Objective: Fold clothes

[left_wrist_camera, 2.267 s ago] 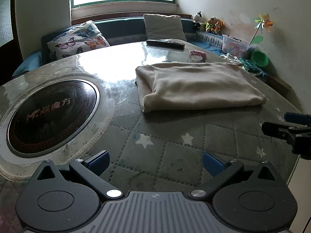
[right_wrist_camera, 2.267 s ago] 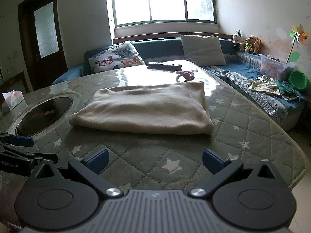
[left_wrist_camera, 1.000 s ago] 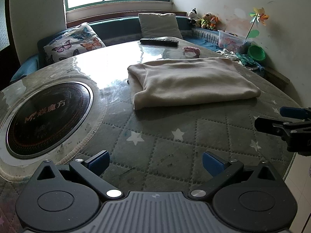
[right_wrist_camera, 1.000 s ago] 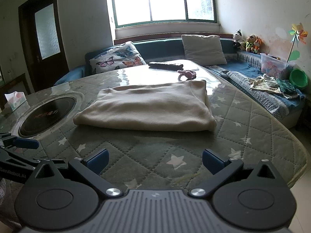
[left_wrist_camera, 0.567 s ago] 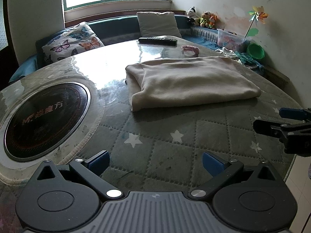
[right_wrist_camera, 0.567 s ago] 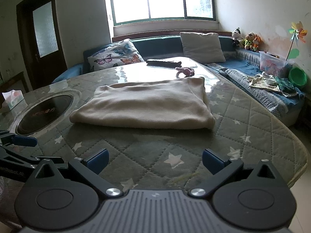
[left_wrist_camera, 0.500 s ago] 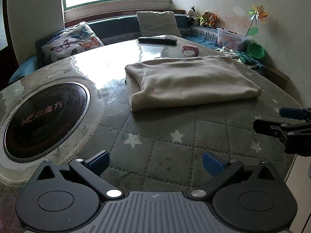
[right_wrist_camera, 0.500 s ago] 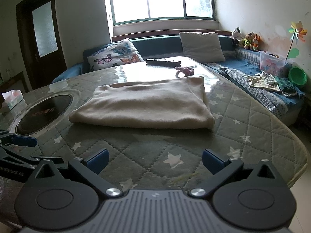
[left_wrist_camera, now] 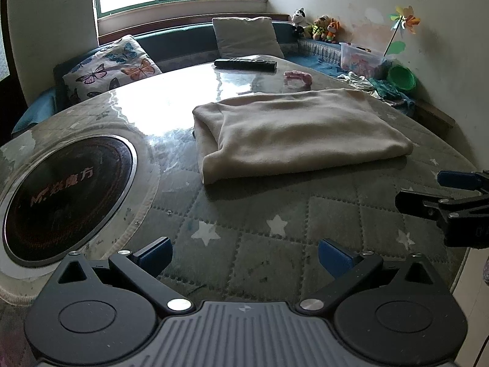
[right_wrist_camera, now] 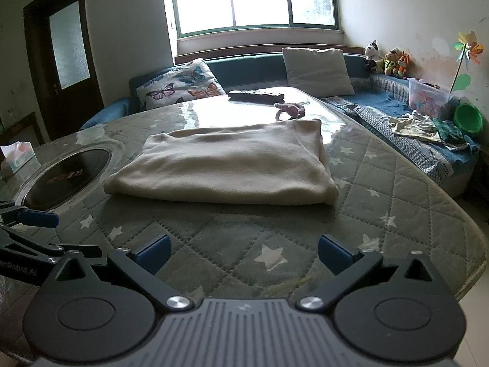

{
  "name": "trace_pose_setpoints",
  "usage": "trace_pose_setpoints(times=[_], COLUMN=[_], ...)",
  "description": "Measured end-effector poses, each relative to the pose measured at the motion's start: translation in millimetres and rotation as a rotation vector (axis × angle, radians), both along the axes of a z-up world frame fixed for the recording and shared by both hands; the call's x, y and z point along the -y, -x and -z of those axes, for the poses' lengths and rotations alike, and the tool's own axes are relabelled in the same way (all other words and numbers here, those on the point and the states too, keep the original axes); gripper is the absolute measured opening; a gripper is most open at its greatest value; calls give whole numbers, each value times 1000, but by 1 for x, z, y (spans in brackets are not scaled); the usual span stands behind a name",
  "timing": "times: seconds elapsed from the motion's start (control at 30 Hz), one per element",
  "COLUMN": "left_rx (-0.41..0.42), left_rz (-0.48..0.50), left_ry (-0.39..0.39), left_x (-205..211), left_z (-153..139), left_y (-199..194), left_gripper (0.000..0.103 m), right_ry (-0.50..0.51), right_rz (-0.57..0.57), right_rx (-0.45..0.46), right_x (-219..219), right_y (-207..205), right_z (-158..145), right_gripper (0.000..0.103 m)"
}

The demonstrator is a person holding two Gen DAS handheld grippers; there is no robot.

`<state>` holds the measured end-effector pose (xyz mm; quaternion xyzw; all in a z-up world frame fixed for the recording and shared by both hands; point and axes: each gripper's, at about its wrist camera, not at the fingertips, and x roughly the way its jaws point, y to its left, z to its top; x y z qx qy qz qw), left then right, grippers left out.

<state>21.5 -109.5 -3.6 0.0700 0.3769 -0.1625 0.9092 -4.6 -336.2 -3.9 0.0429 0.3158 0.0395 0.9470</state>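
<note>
The left gripper (left_wrist_camera: 244, 252) was held low over the near edge of the quilted table cover (left_wrist_camera: 275, 238), pointing forward along the table, its two blue-tipped fingers (left_wrist_camera: 154, 252) spread wide with nothing between them. Ahead of those fingers and well apart from them, slightly to their right, lay the folded cream garment (left_wrist_camera: 293, 131), flat on the table with its thick folded edge toward the left finger's side. Left of the fingers sat the round dark cooktop (left_wrist_camera: 64, 192) set into the table.

The right gripper (right_wrist_camera: 243, 252) was likewise level and low over the cover (right_wrist_camera: 382, 189), aimed forward, its fingers (right_wrist_camera: 331, 253) also wide apart and empty. The garment (right_wrist_camera: 226, 165) lay straight ahead of them, not touched, a rounded fold facing the fingers. In the left wrist view the right gripper (left_wrist_camera: 428, 192) showed at the right edge, side on, its tips parted and hovering near the table's rim; in the right wrist view the left gripper (right_wrist_camera: 36, 232) showed at the left edge, also parted.

Beyond the garment, farther from both pairs of fingers, were a small pink object (right_wrist_camera: 290, 110) and a black remote (right_wrist_camera: 256, 94) on the glossy part of the table. Behind these ran a blue sofa with a butterfly cushion (right_wrist_camera: 180, 87) and a grey cushion (right_wrist_camera: 318, 72).
</note>
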Motion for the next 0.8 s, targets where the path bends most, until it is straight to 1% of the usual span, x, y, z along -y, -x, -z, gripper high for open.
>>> trace_pose_setpoints(times=[0.8], left_rx=[1], left_rz=[18], left_ry=[-4], left_x=[11], left_z=[-4], left_y=[-18], left_gripper=[103], right_ry=[-3], right_rz=[-5], right_rx=[-17], right_x=[4], right_y=[-18], right_z=[4], right_gripper=[103])
